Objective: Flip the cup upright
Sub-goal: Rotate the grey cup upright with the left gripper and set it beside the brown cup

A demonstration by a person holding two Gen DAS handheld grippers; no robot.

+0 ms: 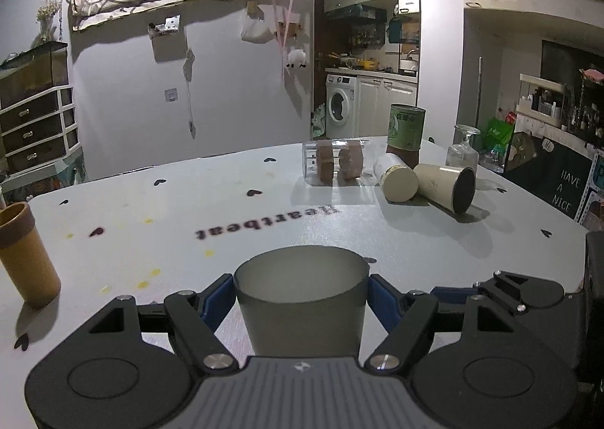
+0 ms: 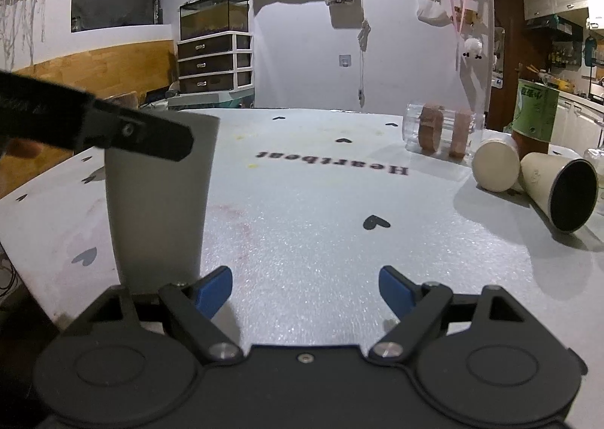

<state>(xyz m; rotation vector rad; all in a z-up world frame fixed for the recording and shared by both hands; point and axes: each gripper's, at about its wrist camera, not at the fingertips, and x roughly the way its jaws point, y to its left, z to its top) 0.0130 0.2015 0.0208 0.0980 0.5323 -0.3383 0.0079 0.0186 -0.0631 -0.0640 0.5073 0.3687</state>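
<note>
A grey frosted cup [image 1: 302,297] stands upright, mouth up, between the blue pads of my left gripper [image 1: 301,293], which is shut on it near the table's front edge. The same cup [image 2: 158,199] shows at the left of the right wrist view, its base on the table, with the left gripper's black finger [image 2: 147,134] across its rim. My right gripper [image 2: 305,287] is open and empty, low over the white table [image 2: 321,232], to the right of the cup.
Two cream cups [image 1: 447,185] [image 1: 396,178] lie on their sides at the back right, with a green can [image 1: 406,127], an upturned wine glass [image 1: 462,148] and a clear box with brown rolls [image 1: 334,161]. A brown cup [image 1: 26,253] stands at the left.
</note>
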